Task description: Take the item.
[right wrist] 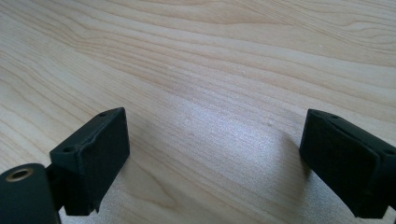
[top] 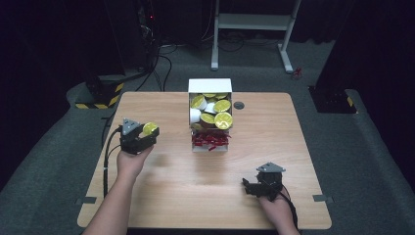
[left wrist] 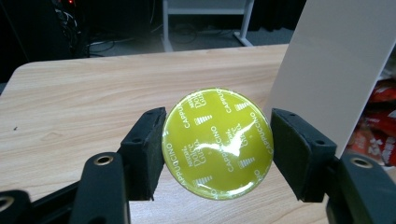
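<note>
while left tongs (left wrist: 217, 144) clamp glossy round foil capsule (left wrist: 217, 143), right tongs (right wrist: 215, 163) released, woodgrain table (right wrist: 210, 60)

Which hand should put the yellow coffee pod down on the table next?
Probably the left: the left gripper already clamps the yellow pod above the table. The right gripper is open with nothing between its jaws.

Left gripper (top: 147, 133) is sitting raised ahead of the left hand (top: 131, 161), jaws clamping from both sides, pads (left wrist: 147, 151) pressing in. Right gripper (top: 252, 187) is resting low ahead of the right hand (top: 274, 205), jaws standing wide apart, nothing between.
</note>
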Demonstrator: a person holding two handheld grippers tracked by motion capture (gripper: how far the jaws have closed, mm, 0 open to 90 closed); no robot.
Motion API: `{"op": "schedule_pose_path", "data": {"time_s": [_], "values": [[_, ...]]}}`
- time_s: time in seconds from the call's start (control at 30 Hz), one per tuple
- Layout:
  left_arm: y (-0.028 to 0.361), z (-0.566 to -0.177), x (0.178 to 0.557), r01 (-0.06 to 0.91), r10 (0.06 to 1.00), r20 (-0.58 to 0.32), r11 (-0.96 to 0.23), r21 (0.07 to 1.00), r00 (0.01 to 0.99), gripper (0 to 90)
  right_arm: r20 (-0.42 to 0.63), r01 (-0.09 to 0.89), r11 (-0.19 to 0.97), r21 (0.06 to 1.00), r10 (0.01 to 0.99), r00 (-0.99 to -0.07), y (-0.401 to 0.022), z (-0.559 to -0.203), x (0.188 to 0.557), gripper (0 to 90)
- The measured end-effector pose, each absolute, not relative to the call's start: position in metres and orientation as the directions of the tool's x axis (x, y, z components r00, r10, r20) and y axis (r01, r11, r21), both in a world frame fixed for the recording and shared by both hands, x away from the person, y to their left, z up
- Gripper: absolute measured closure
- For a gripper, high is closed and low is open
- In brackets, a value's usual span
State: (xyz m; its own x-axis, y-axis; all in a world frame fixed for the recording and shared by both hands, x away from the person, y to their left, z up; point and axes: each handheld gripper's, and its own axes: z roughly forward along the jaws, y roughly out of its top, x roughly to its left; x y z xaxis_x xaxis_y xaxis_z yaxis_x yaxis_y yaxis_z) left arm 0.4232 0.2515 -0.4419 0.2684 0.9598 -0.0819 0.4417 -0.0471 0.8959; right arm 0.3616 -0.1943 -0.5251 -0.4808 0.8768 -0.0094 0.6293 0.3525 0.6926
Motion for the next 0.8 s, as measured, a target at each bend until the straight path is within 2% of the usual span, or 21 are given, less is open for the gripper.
{"op": "schedule_pose_path", "data": {"time_s": [0.8], "values": [[0.243, -0.483, 0.442, 0.547, 0.962, -0.092, -0.067, 0.834, 0.257, 38.6, -0.009, 0.628, 0.354, 0.693, 0.876, -0.483, -0.194, -0.525, 0.361, 8.3]]}}
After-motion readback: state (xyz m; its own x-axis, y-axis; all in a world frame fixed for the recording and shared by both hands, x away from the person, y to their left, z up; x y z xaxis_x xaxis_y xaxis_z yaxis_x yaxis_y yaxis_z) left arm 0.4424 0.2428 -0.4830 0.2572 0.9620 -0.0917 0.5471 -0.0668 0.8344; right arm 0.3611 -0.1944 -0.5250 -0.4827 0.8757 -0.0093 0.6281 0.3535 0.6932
